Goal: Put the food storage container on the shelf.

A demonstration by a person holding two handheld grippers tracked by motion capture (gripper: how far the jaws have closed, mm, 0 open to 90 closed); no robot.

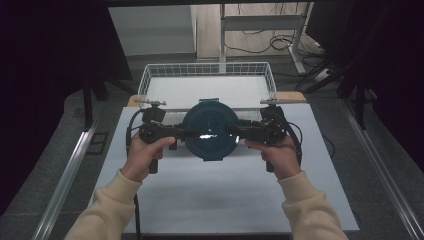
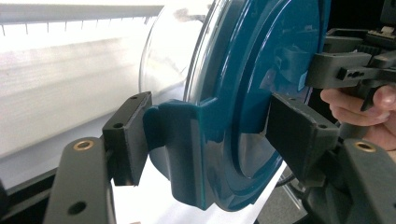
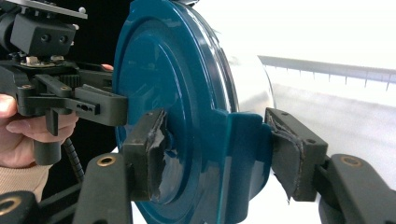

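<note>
A round container with a teal lid (image 1: 210, 131) and a clear body (image 2: 170, 51) hangs between my two grippers over the white table (image 1: 220, 200). My left gripper (image 1: 181, 133) is shut on the lid's left edge. In the left gripper view its pads (image 2: 128, 135) clamp a teal latch tab (image 2: 187, 149). From the right, my right gripper (image 1: 236, 131) is shut on the opposite edge, and its worn pads (image 3: 149, 154) squeeze the other latch tab (image 3: 243, 154). The lid (image 3: 163, 79) faces up toward the high camera. Each gripper view shows the other gripper across the lid.
A white wire basket (image 1: 207, 67) stands at the table's far edge, just behind the container. Metal rails run along both sides of the table. Behind the basket are a frame leg (image 1: 222, 30) and floor cables (image 1: 280, 42). Dark curtains hang left and right.
</note>
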